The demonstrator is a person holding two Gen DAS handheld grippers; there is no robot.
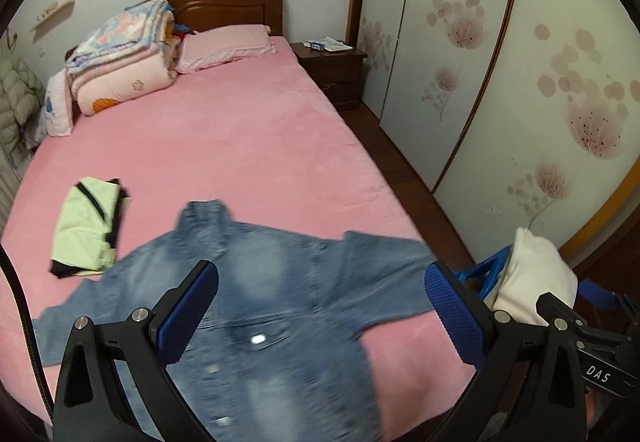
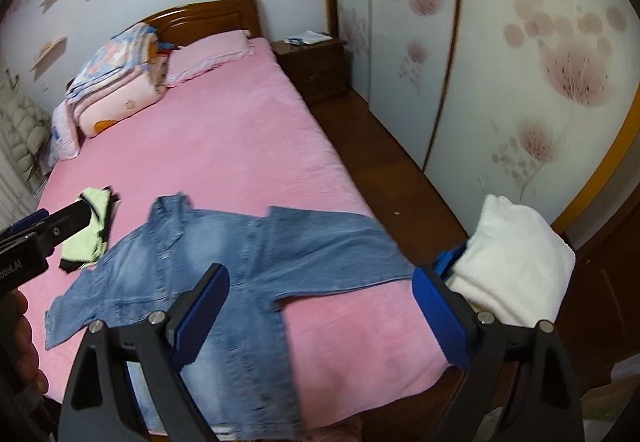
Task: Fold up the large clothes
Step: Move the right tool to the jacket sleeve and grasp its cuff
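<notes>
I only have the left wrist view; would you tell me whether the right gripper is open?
Observer: Yes, the right gripper is open, with nothing between its pads.
Operator: Thank you. Does the jacket's hem reach the foot of the bed?
Observer: It seems so: the jacket runs down to the near edge of the bed, though the hem itself is blurred.

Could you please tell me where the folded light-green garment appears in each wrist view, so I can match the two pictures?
Left wrist view: the folded light-green garment lies left of centre on the pink bed, just left of the denim jacket collar.
Right wrist view: far left, partly behind the left gripper.
Shared landmark: the denim jacket collar.
</notes>
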